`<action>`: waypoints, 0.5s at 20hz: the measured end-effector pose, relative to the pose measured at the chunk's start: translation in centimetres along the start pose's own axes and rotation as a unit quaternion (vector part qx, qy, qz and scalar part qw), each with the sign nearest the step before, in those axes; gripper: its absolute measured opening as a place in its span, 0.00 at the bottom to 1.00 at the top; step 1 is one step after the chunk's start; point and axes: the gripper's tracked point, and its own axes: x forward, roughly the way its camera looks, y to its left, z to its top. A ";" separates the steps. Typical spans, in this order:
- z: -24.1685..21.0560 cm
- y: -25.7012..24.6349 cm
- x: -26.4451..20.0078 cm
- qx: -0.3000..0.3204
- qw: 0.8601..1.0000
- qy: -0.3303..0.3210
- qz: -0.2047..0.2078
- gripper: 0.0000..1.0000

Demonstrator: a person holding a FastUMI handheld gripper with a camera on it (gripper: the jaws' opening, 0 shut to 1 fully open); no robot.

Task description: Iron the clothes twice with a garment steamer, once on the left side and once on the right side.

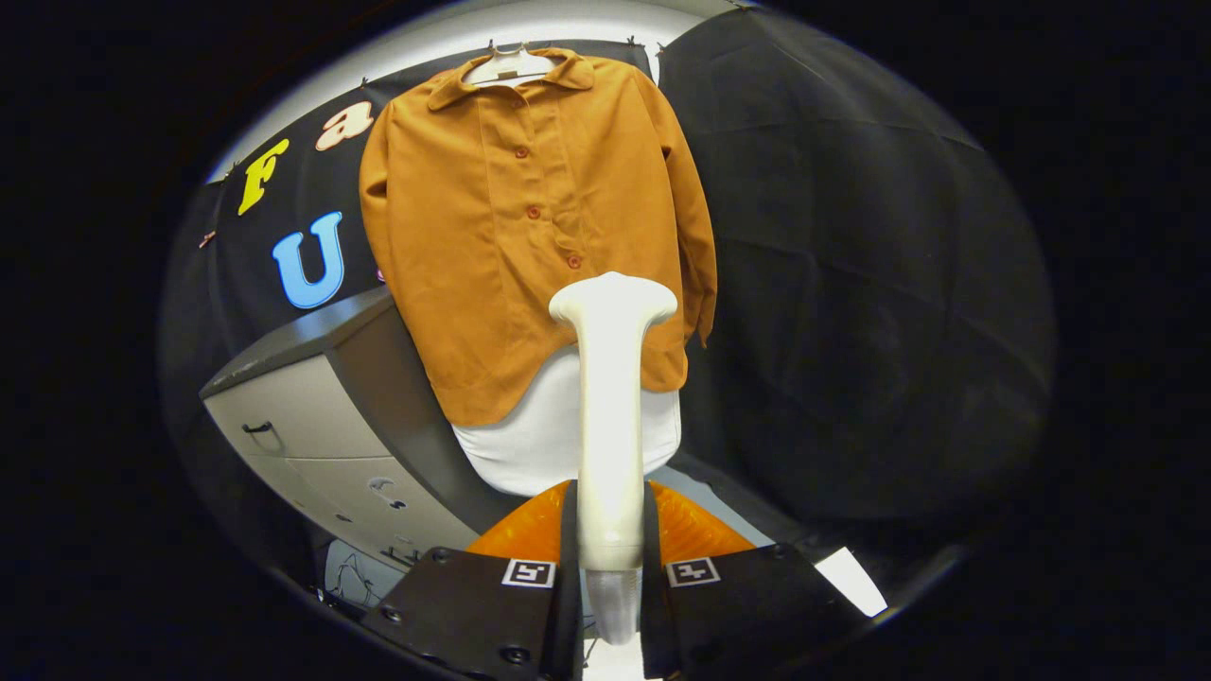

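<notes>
Gripper (610, 567): clamped on steamer (612, 397) handle
Steamer: upright between fingers, head near shirt (530, 227) hem
Shirt: on hanger (511, 64), just beyond
Technique: keep head flat, glide slowly along one side

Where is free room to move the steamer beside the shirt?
Free: the plain black cloth right of the shirt. Crowded: left, where the cabinet stands close beside the hem. The gripper is shut on the steamer, its head before the shirt's lower right front.
</notes>
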 end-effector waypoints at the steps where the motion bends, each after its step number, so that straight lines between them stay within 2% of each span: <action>1: 1.4 0.7 -0.6 0.002 1.000 -0.013 0.003 0.28; 6: 9.8 4.2 -4.1 -0.002 0.996 -0.088 0.014 0.27; 10: 14.8 7.0 -5.6 -0.019 0.992 -0.123 0.017 0.27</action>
